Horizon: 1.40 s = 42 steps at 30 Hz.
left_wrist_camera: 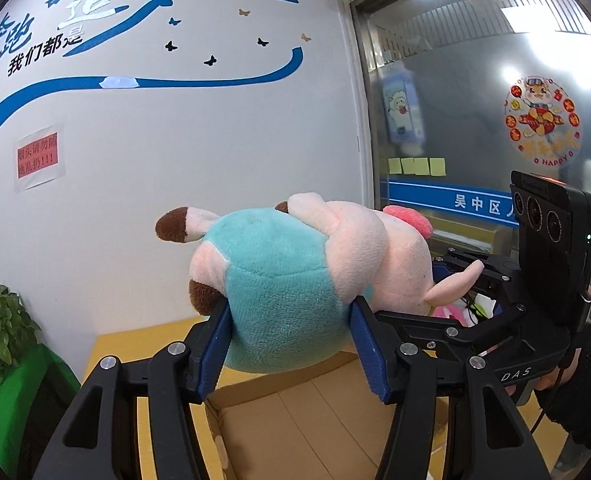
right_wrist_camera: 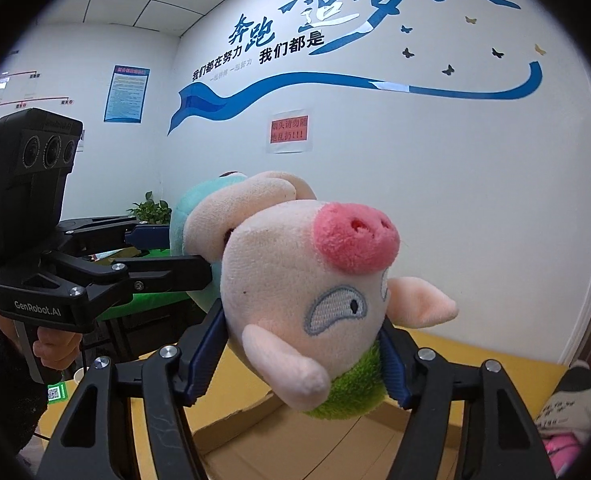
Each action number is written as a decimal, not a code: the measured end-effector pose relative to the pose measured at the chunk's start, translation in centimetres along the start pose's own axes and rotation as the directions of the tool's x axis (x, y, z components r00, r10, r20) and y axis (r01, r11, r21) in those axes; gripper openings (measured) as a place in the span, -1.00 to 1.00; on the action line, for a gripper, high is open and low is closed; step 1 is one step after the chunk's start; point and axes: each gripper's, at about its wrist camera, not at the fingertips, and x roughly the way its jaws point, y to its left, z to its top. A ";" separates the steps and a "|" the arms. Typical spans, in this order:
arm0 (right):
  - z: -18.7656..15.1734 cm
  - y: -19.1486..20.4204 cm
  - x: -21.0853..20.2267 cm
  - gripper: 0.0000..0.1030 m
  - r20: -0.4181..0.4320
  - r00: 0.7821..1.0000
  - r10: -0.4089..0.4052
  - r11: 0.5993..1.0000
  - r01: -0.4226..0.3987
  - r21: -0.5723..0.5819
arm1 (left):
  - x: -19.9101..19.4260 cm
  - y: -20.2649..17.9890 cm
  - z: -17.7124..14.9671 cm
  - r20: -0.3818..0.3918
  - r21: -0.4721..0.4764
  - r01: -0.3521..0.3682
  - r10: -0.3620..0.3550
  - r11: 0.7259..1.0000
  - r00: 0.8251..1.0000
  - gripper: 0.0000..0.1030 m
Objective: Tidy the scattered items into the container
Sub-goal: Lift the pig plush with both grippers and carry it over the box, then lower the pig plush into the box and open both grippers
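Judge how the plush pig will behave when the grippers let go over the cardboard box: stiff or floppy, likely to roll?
Probably soft: the plush pig bulges around the left gripper. Its ears droop beside the right gripper, so it is likely floppy. Over the cardboard box, it should land quietly and hardly roll.

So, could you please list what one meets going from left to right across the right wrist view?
Left tool → potted plant → plush pig → black-and-white plush at the right edge.

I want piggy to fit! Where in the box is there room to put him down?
Bare cardboard floor of the box lies open right below the pig toy, between its walls. It is crowded at the right, where other soft toys pile up.
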 end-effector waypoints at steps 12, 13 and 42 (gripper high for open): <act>-3.4 -4.2 9.4 0.29 -0.117 0.992 0.039 0.998 -0.033 0.053 | 10.2 5.8 -3.7 -0.112 -0.067 -0.016 0.008 0.998 0.994 0.20; -4.2 -4.5 10.4 0.29 -0.134 0.990 0.042 0.998 -0.035 0.058 | 11.2 6.1 -4.5 -0.125 -0.072 -0.016 0.007 0.997 0.992 0.20; -30.4 -10.3 30.9 0.67 -0.530 0.842 0.105 0.973 0.024 0.231 | 33.0 8.3 -26.8 -0.647 -0.222 -0.177 -0.009 0.959 0.762 0.46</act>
